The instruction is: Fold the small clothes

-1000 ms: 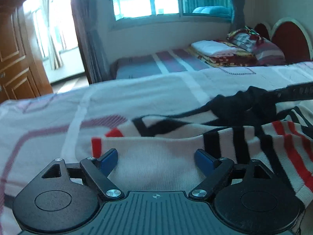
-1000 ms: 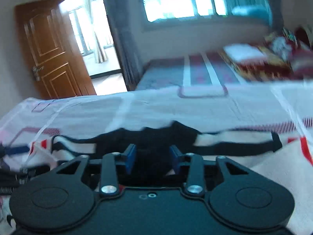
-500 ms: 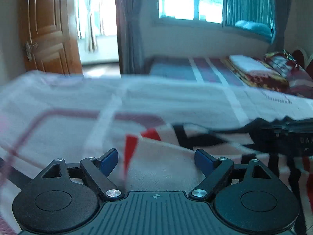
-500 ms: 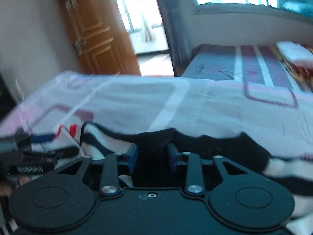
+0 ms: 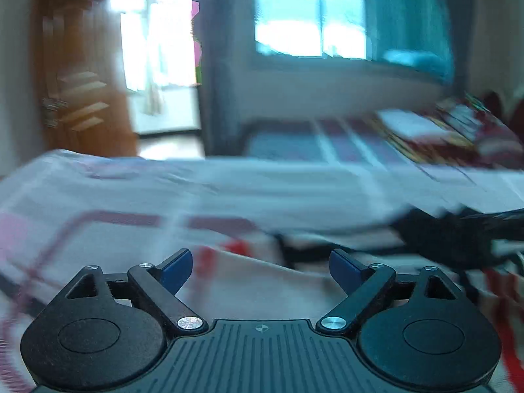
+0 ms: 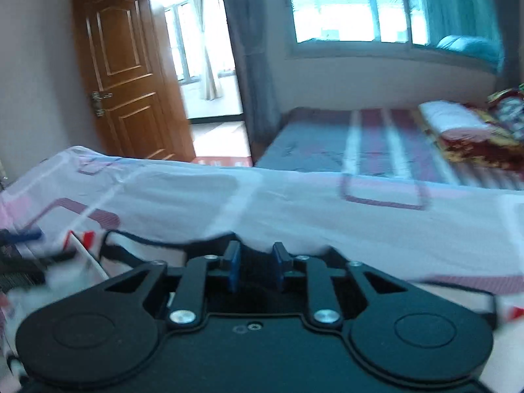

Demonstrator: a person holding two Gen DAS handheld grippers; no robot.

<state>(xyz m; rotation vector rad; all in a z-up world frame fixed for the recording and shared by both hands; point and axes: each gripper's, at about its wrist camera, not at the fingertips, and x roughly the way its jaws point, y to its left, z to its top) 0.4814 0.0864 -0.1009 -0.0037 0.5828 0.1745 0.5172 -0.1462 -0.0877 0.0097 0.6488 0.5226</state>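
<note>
Your left gripper (image 5: 260, 270) stands wide and is opening slightly further; nothing is pinched. The pale body of the striped garment (image 5: 262, 285) lies on the bed (image 5: 229, 180) directly beneath and between the blue pads, which do not press on it. I judge it is poised there to take the near edge for a fold.

Your right gripper (image 6: 253, 267) has its jaws narrow and opening at this moment. The garment's black collar band (image 6: 209, 245) sits between the pads; whether they still press on it cannot be told from the right wrist view. It looks placed at the neckline to control the garment's far end while the left works the hem side.

The garment lies flat on the bed, its long axis running across both views from the left gripper toward the right one. The black-trimmed end points to the right of your left gripper. Red and black stripes run crosswise near the edges. Motion blur in the left view hides the exact hem line.
</note>
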